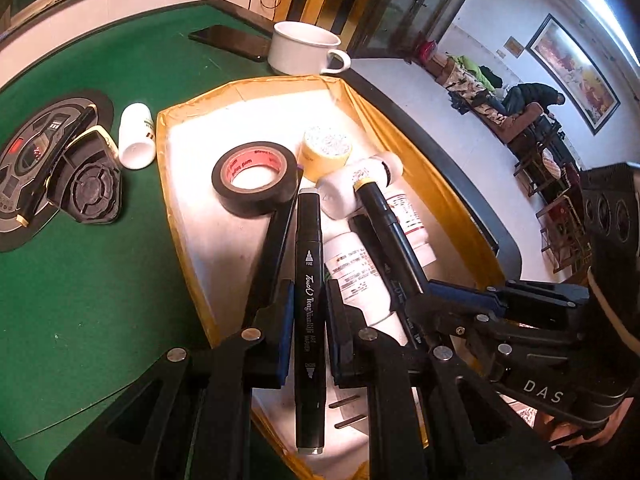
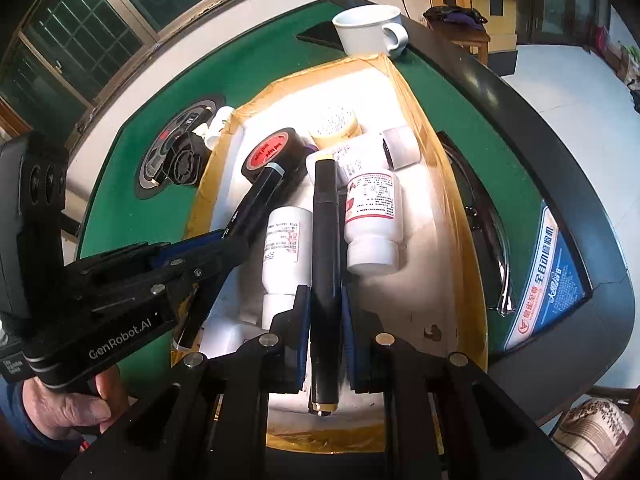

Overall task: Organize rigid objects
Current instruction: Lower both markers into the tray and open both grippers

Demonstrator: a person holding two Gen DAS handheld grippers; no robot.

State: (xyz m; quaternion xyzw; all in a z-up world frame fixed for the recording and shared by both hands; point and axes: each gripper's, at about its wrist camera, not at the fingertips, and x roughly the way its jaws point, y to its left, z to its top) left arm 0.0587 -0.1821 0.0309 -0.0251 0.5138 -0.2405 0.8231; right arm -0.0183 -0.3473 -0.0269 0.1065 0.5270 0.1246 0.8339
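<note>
Left gripper (image 1: 307,336): clamped on a black grey-capped art marker (image 1: 309,280), above the yellow-rimmed white foam tray (image 1: 192,216). Right gripper (image 2: 326,340): clamped on a black yellow-capped marker (image 2: 326,240), above the same tray. Beyond, in the tray: white labelled pill bottles (image 2: 372,216); black tape roll with red core (image 1: 253,176) at 11 o'clock. On the green felt table (image 1: 100,272): white ceramic cup (image 1: 304,50) at 12 o'clock.

Both wrist views look down closely, seemingly side by side, sharing the tray (image 1: 192,208).
</note>
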